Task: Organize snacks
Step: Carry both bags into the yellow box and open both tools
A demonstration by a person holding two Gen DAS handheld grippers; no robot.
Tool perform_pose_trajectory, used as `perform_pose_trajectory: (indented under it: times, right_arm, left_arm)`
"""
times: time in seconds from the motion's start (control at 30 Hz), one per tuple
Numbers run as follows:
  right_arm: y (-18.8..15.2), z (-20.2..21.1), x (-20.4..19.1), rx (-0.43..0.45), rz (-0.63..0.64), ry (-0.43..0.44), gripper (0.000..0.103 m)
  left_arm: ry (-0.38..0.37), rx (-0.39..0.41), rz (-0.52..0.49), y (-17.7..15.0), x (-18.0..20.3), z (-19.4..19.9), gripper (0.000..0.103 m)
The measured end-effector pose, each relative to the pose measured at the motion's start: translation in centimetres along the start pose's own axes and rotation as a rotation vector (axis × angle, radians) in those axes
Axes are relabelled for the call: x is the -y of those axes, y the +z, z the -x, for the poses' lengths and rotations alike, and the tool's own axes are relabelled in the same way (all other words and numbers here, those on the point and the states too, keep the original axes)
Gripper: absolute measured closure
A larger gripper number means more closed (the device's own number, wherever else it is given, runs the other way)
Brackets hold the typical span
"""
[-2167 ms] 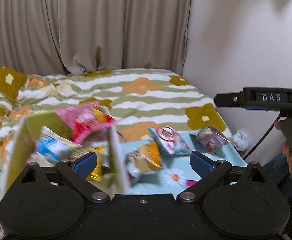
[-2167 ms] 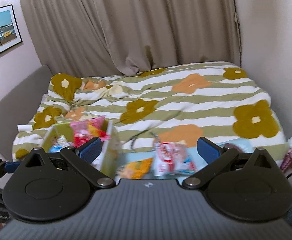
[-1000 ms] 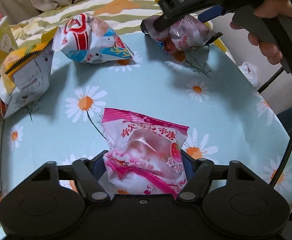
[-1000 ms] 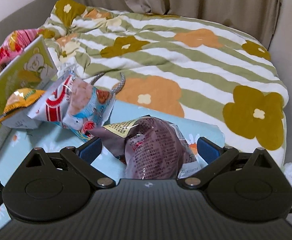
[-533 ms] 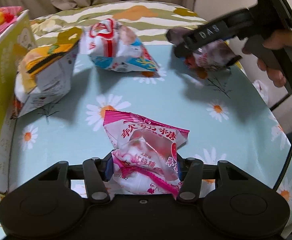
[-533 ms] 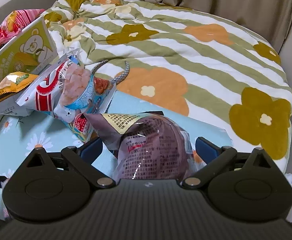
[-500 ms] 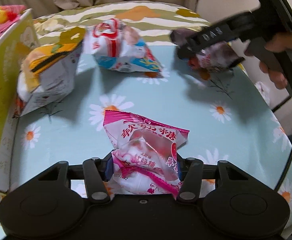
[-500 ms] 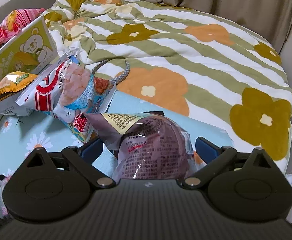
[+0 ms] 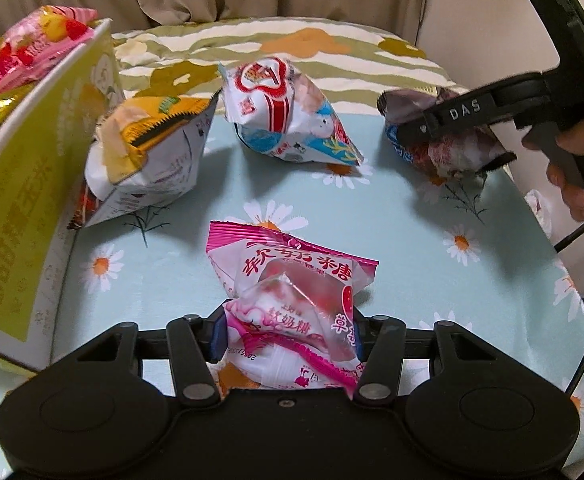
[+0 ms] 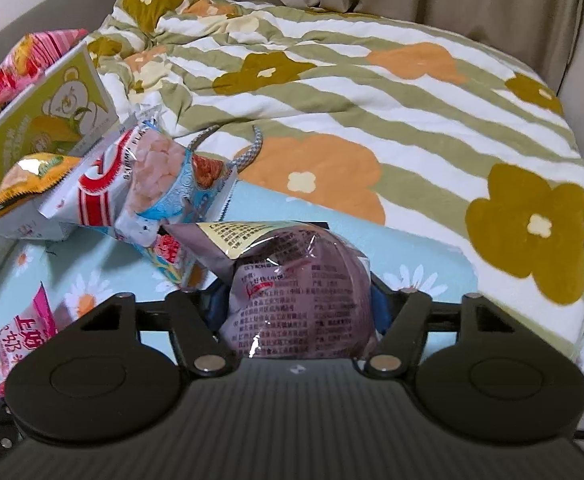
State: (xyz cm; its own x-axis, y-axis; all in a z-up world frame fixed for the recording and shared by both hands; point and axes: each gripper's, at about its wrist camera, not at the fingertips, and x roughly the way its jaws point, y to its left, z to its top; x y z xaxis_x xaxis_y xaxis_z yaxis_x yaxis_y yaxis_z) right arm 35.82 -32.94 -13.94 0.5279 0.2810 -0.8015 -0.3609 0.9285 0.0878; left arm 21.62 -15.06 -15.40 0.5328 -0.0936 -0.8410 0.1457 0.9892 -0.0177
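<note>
1. We pinch the pink candy bag [image 9: 292, 300] in our left gripper [image 9: 288, 330], its fingers pressed against the bag's sides, low over the daisy-print surface [image 9: 432, 248].
2. Our right gripper [image 10: 298, 312] squeezes the purple snack bag [image 10: 300, 292] near the far right edge of the same surface; in the left wrist view that bag [image 9: 444, 148] looks raised a little above the cloth, though we cannot be sure.
3. Two packets are not yet collected: the red-and-white shrimp-flake bag [image 9: 288, 116] at the far side and the yellow-topped white packet [image 9: 148, 160], which lies just beside the green carton [image 9: 24, 200].
4. The carton already holds snacks, a pink-and-red bag [image 9: 36, 48] sticking out on top, so we judge it the destination and the step in hand a double pick-up.
5. Next we should lift both bags clear of the loose packets, carry them left over the carton's rim, and open the grippers one at a time. The puffy bags may slip or snag on the rim.
</note>
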Motion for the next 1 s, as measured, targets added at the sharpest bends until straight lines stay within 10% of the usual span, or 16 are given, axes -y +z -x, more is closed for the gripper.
perform_pose_trajectory:
  times: [0.53, 1.0]
  right_arm:
    - [0.5, 9.9, -5.6, 0.138, -0.049, 0.101, 0.025]
    - [6.5, 15.2, -18.8, 0.302, -0.005, 0.265, 0.025]
  left_arm:
    - [0.052, 0.215, 0.079, 1.2, -3.0, 11.6, 0.046]
    - [0.193, 0.405, 0.118, 3.3, -14.0, 20.0, 0.046]
